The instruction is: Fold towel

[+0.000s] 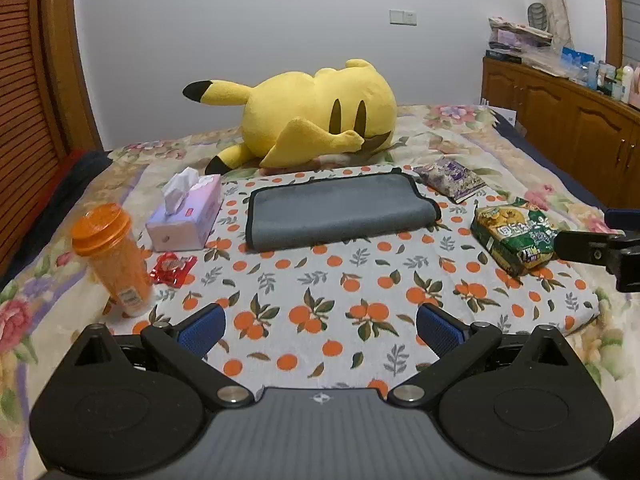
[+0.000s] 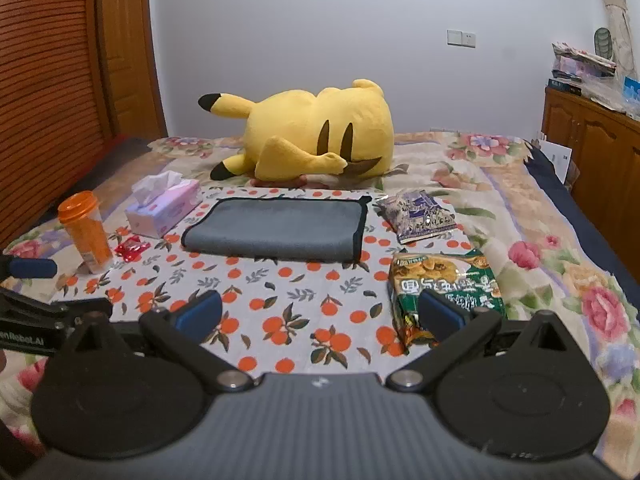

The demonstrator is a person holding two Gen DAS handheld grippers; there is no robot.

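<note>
A grey towel (image 1: 340, 210) with a black hem lies folded over on the orange-print cloth (image 1: 320, 280) on the bed; it also shows in the right wrist view (image 2: 280, 226). My left gripper (image 1: 320, 328) is open and empty, held above the cloth well in front of the towel. My right gripper (image 2: 320, 314) is open and empty too, in front of the towel and beside a green snack bag (image 2: 444, 280). Neither gripper touches the towel.
A yellow plush toy (image 1: 316, 116) lies behind the towel. A tissue box (image 1: 186, 216), an orange bottle (image 1: 114, 256) and a red wrapper (image 1: 174, 268) are at the left. A purple packet (image 1: 452, 178) and the green snack bag (image 1: 514, 236) are at the right. A wooden cabinet (image 1: 568, 120) stands far right.
</note>
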